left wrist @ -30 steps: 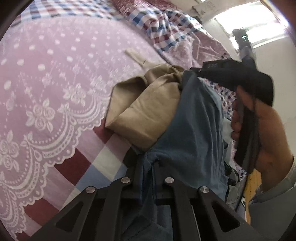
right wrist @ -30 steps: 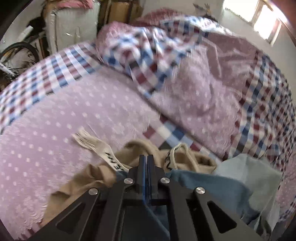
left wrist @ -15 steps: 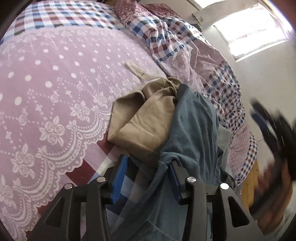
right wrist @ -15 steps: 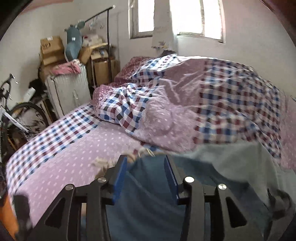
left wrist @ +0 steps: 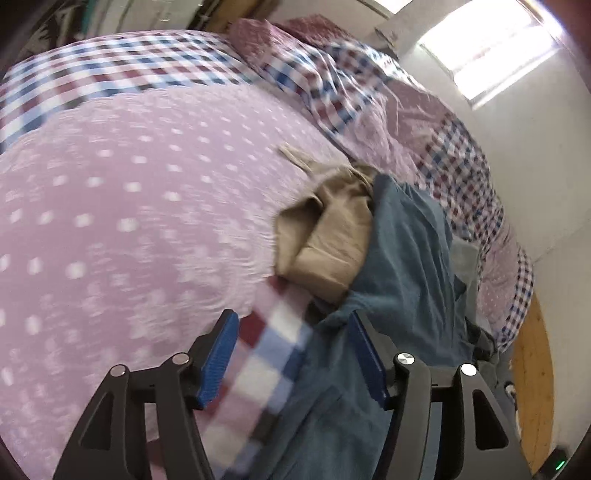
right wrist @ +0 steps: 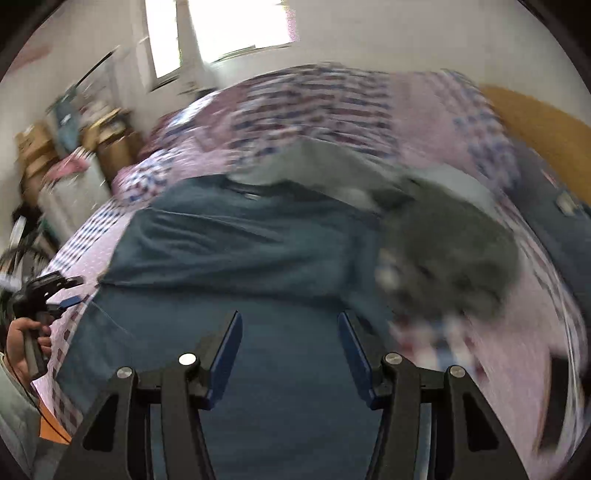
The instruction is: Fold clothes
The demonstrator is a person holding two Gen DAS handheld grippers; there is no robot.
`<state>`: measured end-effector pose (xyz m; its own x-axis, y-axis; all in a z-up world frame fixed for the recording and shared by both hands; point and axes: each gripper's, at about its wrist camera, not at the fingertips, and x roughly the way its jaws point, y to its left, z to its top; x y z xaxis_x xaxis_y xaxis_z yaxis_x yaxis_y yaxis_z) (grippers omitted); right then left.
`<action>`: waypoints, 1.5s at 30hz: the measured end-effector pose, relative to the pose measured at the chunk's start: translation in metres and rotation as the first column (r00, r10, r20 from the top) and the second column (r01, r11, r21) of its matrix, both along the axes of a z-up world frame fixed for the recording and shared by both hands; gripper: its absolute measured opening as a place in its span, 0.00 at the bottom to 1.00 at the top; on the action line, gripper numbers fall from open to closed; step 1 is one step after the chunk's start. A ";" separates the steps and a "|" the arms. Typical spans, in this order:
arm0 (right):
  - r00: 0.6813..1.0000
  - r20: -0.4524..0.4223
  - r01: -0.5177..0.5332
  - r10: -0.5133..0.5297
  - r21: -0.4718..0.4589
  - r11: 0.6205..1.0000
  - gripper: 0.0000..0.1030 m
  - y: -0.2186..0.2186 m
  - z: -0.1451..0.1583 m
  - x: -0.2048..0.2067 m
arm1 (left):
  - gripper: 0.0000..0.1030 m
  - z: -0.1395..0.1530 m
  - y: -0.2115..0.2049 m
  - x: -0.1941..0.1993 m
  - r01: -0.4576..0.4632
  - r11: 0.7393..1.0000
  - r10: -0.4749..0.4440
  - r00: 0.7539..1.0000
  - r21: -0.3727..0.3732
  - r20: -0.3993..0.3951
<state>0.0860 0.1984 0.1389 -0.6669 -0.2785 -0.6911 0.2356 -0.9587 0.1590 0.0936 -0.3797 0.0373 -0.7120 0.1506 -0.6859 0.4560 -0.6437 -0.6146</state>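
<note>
A blue garment (left wrist: pixel 402 266) lies on the bed, draped over a folded tan garment (left wrist: pixel 332 236). My left gripper (left wrist: pixel 291 354) hangs open above the blue garment's near edge and the checked sheet, holding nothing. In the right wrist view the same blue garment (right wrist: pixel 236 251) spreads wide below my right gripper (right wrist: pixel 290 354), which is open and empty. A dark grey garment (right wrist: pixel 450 254) and a pale grey one (right wrist: pixel 325 166) lie beyond the blue one. The left gripper (right wrist: pixel 59 291) also shows at the far left, in a person's hand (right wrist: pixel 22 336).
The bed has a pink dotted cover (left wrist: pixel 129 203) and a rumpled checked quilt (left wrist: pixel 369 96) at the back. Wooden floor (left wrist: pixel 532 387) shows past the bed's right edge. Boxes and clutter (right wrist: pixel 74 144) stand by the wall under a window (right wrist: pixel 221 29).
Both grippers were shut on the blue garment a second ago; both have let go and opened. The right gripper has swung up and to the right. The blue garment now lies on the pile.
</note>
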 end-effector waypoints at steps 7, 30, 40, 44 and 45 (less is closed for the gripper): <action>0.969 0.128 0.238 -0.211 -0.261 0.936 0.57 0.099 -0.048 0.072 | 0.64 -0.006 0.001 0.080 -0.043 0.994 0.056 0.990 0.097 -0.129; 0.911 0.349 0.384 -0.218 -0.532 0.755 0.57 0.153 -0.123 0.114 | 0.64 -0.041 0.072 0.171 0.064 0.978 -0.060 0.998 0.199 -0.027; 0.916 0.349 0.373 -0.198 -0.557 0.742 0.57 0.148 -0.127 0.112 | 0.64 -0.043 0.068 0.161 0.046 0.974 -0.032 0.997 0.220 -0.067; 0.915 0.356 0.370 -0.190 -0.556 0.744 0.57 0.144 -0.133 0.101 | 0.48 -0.044 0.068 0.159 0.046 0.973 -0.032 0.997 0.226 -0.065; 0.915 0.355 0.372 -0.192 -0.557 0.743 0.57 0.144 -0.133 0.100 | 0.38 -0.045 0.068 0.159 0.046 0.972 -0.033 0.998 0.229 -0.060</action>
